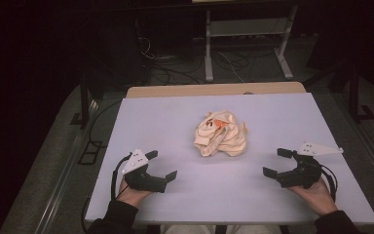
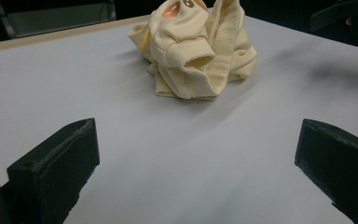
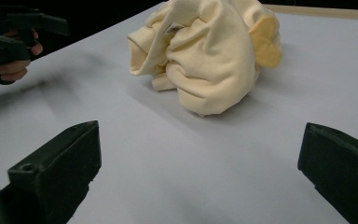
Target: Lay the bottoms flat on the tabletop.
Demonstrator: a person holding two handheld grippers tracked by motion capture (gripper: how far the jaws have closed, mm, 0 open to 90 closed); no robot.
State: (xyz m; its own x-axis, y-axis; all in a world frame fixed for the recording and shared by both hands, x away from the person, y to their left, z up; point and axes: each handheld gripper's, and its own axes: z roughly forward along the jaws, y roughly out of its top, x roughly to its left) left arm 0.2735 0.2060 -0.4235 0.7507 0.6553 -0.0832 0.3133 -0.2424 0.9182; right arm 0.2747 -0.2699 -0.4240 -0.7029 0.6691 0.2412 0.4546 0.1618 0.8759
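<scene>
A crumpled pale yellow garment (image 1: 220, 135) with orange markings lies bunched near the middle of the white table (image 1: 175, 122). My left gripper (image 1: 161, 165) rests low at the front left, jaws wide open and empty, pointing toward the cloth. At the front right my right gripper (image 1: 278, 162) is likewise open and empty, aimed at the cloth from the other side. In the left gripper view the garment (image 2: 193, 51) sits well ahead of the jaws, a ribbed cuff facing me. The right gripper view has the garment (image 3: 209, 56) ahead and the other gripper (image 3: 23, 35) far left.
The table's far edge shows a wooden strip (image 1: 214, 89). Beyond it stand a metal frame (image 1: 246, 44) and loose cables on a dark floor. Bare tabletop surrounds the garment on all sides.
</scene>
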